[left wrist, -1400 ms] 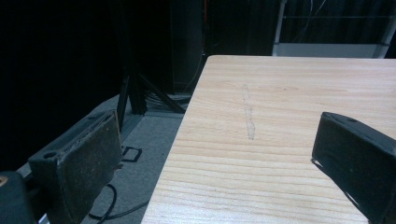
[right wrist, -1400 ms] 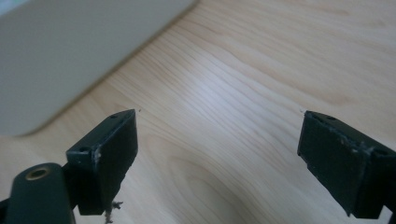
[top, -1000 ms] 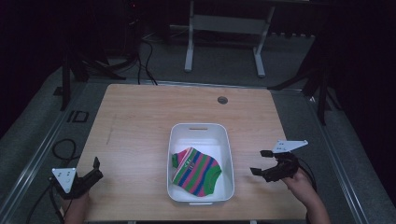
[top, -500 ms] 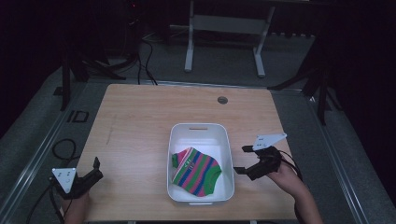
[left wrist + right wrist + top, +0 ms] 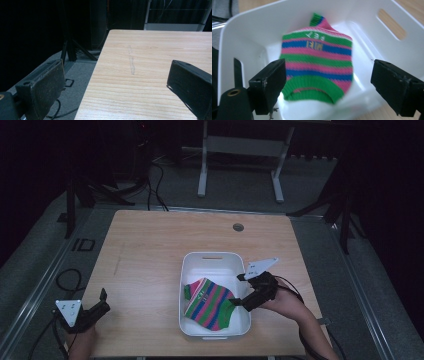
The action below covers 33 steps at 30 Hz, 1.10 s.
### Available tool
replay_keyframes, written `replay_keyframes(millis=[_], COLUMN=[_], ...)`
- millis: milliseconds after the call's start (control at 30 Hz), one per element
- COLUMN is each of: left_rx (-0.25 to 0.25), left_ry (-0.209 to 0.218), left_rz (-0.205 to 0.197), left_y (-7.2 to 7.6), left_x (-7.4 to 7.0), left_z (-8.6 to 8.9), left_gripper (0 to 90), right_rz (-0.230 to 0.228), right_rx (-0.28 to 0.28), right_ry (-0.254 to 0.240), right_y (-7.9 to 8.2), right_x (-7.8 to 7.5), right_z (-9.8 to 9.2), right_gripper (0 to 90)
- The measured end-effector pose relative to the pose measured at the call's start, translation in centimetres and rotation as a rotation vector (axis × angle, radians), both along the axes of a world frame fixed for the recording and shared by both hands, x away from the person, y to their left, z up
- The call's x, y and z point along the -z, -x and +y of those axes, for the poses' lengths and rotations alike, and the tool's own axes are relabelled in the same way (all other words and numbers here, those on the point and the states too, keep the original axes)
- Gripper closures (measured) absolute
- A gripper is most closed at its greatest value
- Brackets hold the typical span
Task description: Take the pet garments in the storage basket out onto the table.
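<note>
One striped sock [image 5: 209, 302] is seen lying in the single white tub [image 5: 212, 258] on the worktop [image 5: 145, 250]. The right tongs [image 5: 239, 290] are held spread wide over the tub's right rim, gripping nothing. The left tongs [image 5: 103, 301] are kept released at the worktop's near left corner, well apart. Nothing is placed between tongs and sock.

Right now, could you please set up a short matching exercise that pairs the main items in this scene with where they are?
Items:
1. striped sock
2. white bin
3. left gripper
4. right gripper

Places:
A. open, at the bin's right rim
B. on the wooden table
C. inside the bin
D. open, near the table's front left corner

Pairs: 1-C, 2-B, 3-D, 4-A
</note>
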<state>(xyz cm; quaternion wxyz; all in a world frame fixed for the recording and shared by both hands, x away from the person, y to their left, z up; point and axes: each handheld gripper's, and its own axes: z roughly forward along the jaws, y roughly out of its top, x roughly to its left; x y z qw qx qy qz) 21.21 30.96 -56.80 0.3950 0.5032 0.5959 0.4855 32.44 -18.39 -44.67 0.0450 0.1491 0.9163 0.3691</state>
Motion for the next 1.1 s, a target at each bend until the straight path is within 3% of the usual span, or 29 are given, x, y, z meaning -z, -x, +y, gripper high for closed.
replay_keyframes(millis=[333,633,933,1000,1100], left_rx=[0.005,0.012,0.014,0.014,0.015], left_ry=[0.001,-0.001,0.001,0.001,-0.001], left_rz=[0.0,0.0,0.0,0.0,0.0], left_y=[0.0,0.0,0.0,0.0,0.0], left_x=[0.0,0.0,0.0,0.0,0.0], left_z=[0.0,0.0,0.0,0.0,0.0], left_gripper=[2.0,2.0,2.0,2.0,2.0], right_rz=[0.052,0.088,0.113,0.104,0.118], right_rx=[-0.06,-0.078,-0.076,-0.064,-0.062], right_ry=[0.064,0.145,0.258,0.297,0.313], right_y=[-1.3,-2.3,-2.8,-2.7,-2.8], right_x=[1.0,2.9,5.8,6.1,6.2], right_z=[5.8,9.9,12.6,12.9,13.1], right_gripper=[12.5,12.4,11.5,11.3,11.2])
